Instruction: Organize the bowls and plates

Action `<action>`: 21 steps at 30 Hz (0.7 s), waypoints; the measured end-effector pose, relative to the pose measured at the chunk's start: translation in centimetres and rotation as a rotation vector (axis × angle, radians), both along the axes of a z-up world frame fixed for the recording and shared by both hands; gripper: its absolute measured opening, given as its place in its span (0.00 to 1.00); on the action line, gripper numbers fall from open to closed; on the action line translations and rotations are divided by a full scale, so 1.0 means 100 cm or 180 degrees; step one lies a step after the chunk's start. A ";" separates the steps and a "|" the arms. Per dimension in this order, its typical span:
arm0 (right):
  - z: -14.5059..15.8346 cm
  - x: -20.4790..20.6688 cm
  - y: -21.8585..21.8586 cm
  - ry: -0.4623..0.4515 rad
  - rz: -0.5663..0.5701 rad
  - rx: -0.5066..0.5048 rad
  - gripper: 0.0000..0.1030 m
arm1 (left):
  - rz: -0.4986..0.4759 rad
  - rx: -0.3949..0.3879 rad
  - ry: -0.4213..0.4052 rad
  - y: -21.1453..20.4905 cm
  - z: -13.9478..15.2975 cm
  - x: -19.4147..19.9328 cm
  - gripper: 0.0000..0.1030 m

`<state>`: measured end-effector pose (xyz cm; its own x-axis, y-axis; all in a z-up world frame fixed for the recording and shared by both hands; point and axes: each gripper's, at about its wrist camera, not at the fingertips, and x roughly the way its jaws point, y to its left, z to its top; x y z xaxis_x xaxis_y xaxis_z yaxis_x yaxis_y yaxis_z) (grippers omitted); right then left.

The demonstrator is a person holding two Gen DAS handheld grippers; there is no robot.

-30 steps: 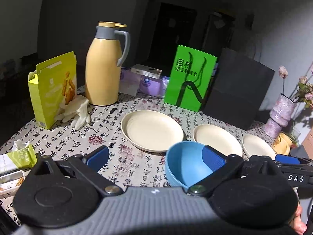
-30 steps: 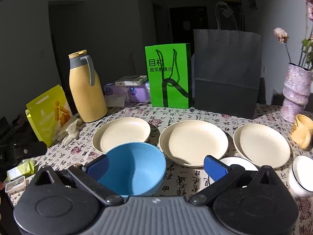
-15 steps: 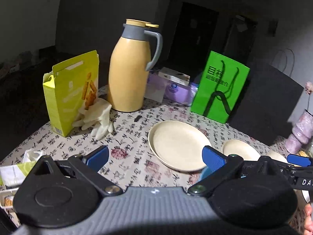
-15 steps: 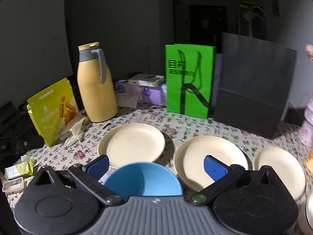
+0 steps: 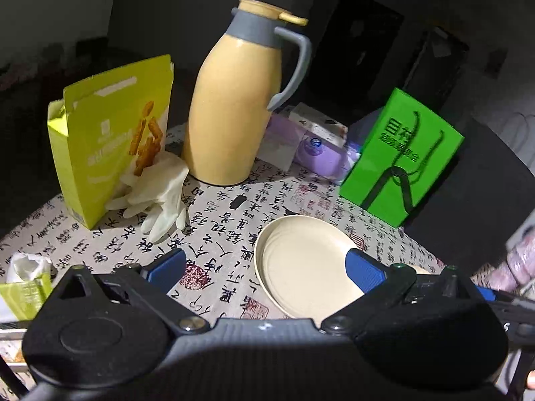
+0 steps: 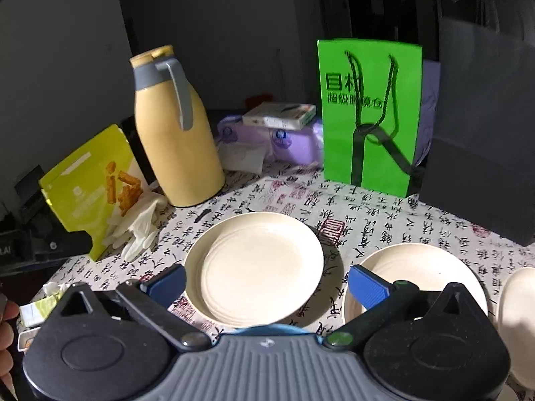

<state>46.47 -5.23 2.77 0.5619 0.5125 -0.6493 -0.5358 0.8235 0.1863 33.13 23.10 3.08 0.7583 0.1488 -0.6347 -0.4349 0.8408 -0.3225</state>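
Note:
A cream plate (image 6: 254, 267) lies on the patterned tablecloth, seen between the open fingers of my right gripper (image 6: 265, 285). A second cream plate (image 6: 414, 274) sits to its right, partly behind the right finger, and the edge of a third (image 6: 516, 304) shows at the far right. Only a thin sliver of the blue bowl (image 6: 267, 328) peeks over the right gripper's body. In the left wrist view the same left-hand cream plate (image 5: 301, 264) lies just ahead of my open left gripper (image 5: 264, 270), whose right fingertip overlaps its rim. Neither gripper holds anything.
A yellow thermos jug (image 5: 234, 107), a yellow-green snack box (image 5: 110, 140) and white rubber gloves (image 5: 157, 197) stand at the back left. A green paper bag (image 6: 369, 113), purple tissue packs (image 6: 291, 140) and a black bag (image 6: 485, 140) line the back. A hand (image 6: 5, 327) shows at the left edge.
Both grippers have moved forward and up over the table. The blue bowl has slid almost out of sight beneath them, and the left cream plate now lies between the fingers.

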 end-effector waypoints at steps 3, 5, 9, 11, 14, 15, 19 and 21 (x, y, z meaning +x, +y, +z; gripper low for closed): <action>-0.005 0.018 0.009 0.0026 -0.0028 -0.0112 1.00 | 0.0112 -0.0107 0.0053 0.007 -0.006 0.017 1.00; -0.008 0.031 0.012 0.0071 -0.0063 -0.0127 1.00 | 0.0148 -0.0160 0.0089 0.010 -0.010 0.029 1.00; -0.020 0.059 0.015 0.0225 -0.0123 -0.0115 1.00 | 0.0170 -0.0332 0.0166 0.016 -0.021 0.055 1.00; -0.029 0.072 0.015 0.0312 -0.0167 -0.0104 1.00 | 0.0221 -0.0419 0.0231 0.018 -0.028 0.069 1.00; -0.041 0.090 0.014 0.0417 -0.0237 -0.0058 1.00 | 0.0311 -0.0529 0.0287 0.023 -0.038 0.084 1.00; -0.044 0.094 0.014 0.0456 -0.0242 -0.0040 1.00 | 0.0326 -0.0547 0.0282 0.024 -0.041 0.087 1.00; -0.057 0.107 0.020 0.0551 -0.0196 -0.0094 1.00 | 0.0302 -0.0561 0.0311 0.027 -0.059 0.096 1.00; -0.066 0.112 0.024 0.0619 -0.0163 -0.0156 0.99 | 0.0320 -0.0601 0.0368 0.030 -0.070 0.101 1.00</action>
<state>57.62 -2.82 -3.82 0.4481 0.4516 -0.7715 -0.4509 0.8594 0.2412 43.18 26.14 -3.96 0.6664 0.0904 -0.7401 -0.5565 0.7209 -0.4131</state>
